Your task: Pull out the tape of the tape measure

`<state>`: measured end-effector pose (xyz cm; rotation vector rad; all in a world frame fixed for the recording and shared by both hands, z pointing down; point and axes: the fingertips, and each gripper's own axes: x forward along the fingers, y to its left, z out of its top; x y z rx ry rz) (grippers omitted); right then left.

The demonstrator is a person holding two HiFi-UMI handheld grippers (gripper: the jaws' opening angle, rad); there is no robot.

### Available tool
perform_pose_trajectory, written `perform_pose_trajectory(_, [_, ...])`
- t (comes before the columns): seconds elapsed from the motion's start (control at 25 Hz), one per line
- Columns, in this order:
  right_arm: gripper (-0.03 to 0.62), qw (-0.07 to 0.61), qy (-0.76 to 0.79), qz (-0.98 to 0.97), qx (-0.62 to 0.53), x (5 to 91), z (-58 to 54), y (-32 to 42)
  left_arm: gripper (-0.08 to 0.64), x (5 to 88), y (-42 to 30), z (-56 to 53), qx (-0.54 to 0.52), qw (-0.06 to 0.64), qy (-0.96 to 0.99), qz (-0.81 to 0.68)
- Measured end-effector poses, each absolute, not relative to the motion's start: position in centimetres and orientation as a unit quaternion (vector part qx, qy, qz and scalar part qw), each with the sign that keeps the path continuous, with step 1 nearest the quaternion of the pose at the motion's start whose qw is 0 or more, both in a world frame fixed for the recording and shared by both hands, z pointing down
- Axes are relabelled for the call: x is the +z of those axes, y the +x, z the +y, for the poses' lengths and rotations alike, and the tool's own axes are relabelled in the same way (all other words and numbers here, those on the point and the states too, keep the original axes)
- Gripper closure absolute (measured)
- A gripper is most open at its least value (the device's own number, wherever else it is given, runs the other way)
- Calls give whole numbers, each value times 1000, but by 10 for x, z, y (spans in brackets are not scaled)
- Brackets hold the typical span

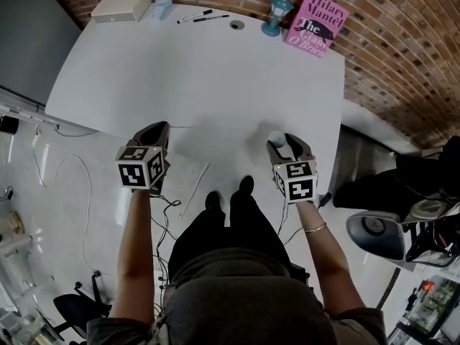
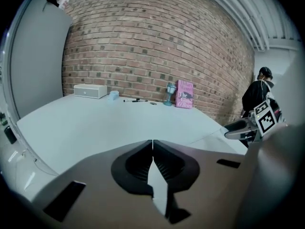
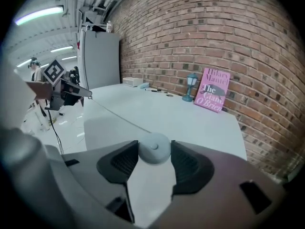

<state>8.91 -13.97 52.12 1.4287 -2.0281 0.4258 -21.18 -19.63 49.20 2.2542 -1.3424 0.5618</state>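
The right gripper (image 1: 285,144) pinched the round tape measure (image 3: 154,149). The left gripper (image 2: 152,144), pressed together, seemed to nip the tip of the tape (image 3: 119,115), which ran straight between the 2. Pulling looked part done; next, part the hands further, grips firm. Beyond lay the white table (image 1: 201,70), with 2 pens (image 1: 203,16) and a book (image 1: 316,21) by the brick wall (image 1: 402,49).

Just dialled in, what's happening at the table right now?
A person holds a tool in each hand over the near edge of the white table. The right tool is closed on the small round tape measure. A thin length of tape runs from it across to the left tool, whose jaws are shut on its end. The tape is already partly drawn out between the two tools.
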Motion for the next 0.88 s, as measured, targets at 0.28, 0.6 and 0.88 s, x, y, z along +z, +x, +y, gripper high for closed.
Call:
perform_pose_trajectory(0.28, [373,303,563,-744,191,526,-142,131,534,501,-255,-209,206,246,780,-537])
perform_pose_trajectory(0.6, [373,315,561,-741,192,531,-146,147,534,503,-229,-226,212,241,776,-544])
perform_pose_trajectory(0.88, [373,312,569,-735,196,534,-146,172,534,508,-190,-237,211,251,794,-511])
